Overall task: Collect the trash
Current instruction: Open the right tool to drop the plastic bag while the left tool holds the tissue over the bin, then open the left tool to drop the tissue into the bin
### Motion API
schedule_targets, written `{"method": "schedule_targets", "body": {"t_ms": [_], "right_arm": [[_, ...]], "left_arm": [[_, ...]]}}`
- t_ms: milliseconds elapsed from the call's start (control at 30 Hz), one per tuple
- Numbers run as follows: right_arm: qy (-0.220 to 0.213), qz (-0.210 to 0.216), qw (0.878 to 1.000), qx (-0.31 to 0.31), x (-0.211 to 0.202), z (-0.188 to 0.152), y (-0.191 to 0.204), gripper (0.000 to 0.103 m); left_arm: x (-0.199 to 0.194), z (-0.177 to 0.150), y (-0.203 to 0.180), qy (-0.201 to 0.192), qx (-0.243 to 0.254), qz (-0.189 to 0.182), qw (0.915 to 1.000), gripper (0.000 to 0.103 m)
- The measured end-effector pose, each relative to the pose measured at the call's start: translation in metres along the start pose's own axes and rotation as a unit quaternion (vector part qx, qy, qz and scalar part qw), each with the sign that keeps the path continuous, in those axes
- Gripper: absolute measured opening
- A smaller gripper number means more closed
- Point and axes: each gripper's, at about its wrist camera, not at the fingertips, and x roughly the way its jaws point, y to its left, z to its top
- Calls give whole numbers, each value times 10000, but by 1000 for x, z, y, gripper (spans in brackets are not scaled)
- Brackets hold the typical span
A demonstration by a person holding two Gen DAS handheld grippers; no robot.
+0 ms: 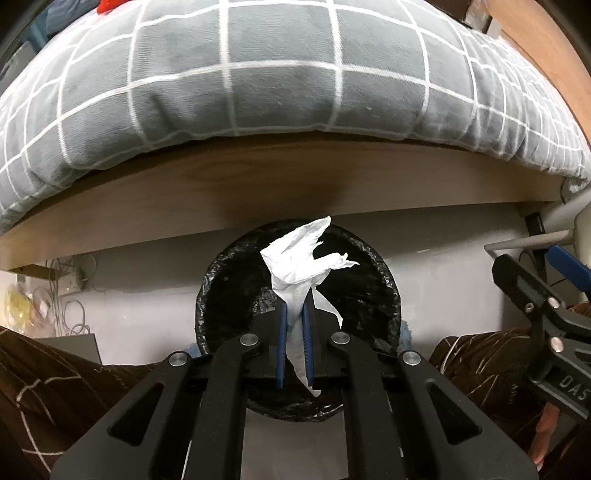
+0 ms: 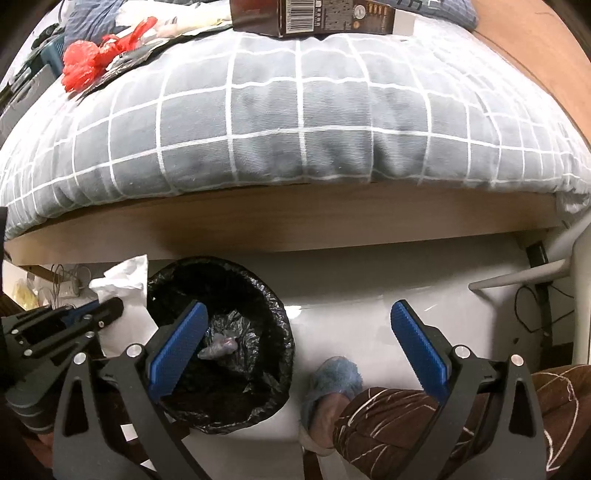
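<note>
My left gripper [image 1: 294, 314] is shut on a crumpled white tissue [image 1: 301, 260] and holds it over the open mouth of a bin lined with a black bag [image 1: 225, 280]. The tissue sticks out past the fingertips. In the right wrist view the same bin [image 2: 258, 295] stands on the floor, with a small purplish wad [image 2: 221, 347] inside, and the left gripper [image 2: 110, 308] with the tissue [image 2: 123, 280] is at the bin's left rim. My right gripper [image 2: 299, 325] is open and empty, to the right of the bin's middle, above the floor.
A bed with a grey checked cover [image 2: 295, 122] and wooden frame [image 2: 280, 221] overhangs the bin. On the bed lie red netting [image 2: 86, 66] and a brown box [image 2: 317, 16]. The person's legs and a blue slipper [image 2: 332, 380] are near the bin. Cables [image 1: 70, 295] lie at left.
</note>
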Motion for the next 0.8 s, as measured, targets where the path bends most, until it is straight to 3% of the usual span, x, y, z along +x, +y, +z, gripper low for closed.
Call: {"method": "schedule_targets", "body": {"t_ms": [267,433,667,800], "right_arm": [[-12,44,10000,36,-2,1,-2,95],[-13,44,10000,21,-5,2,0,95],[-18,34,10000,35,-4,2,0,95],[-35,34,10000,10,-4,3,1,96]], "left_arm": [[11,-2,1,101,11,46,9999,13],[10,-2,4,73,-41,121,9999,43],[6,-1,7,-23,-62,167,9998,63],[-2,0,11,-162,-143,226,9995,81]]}}
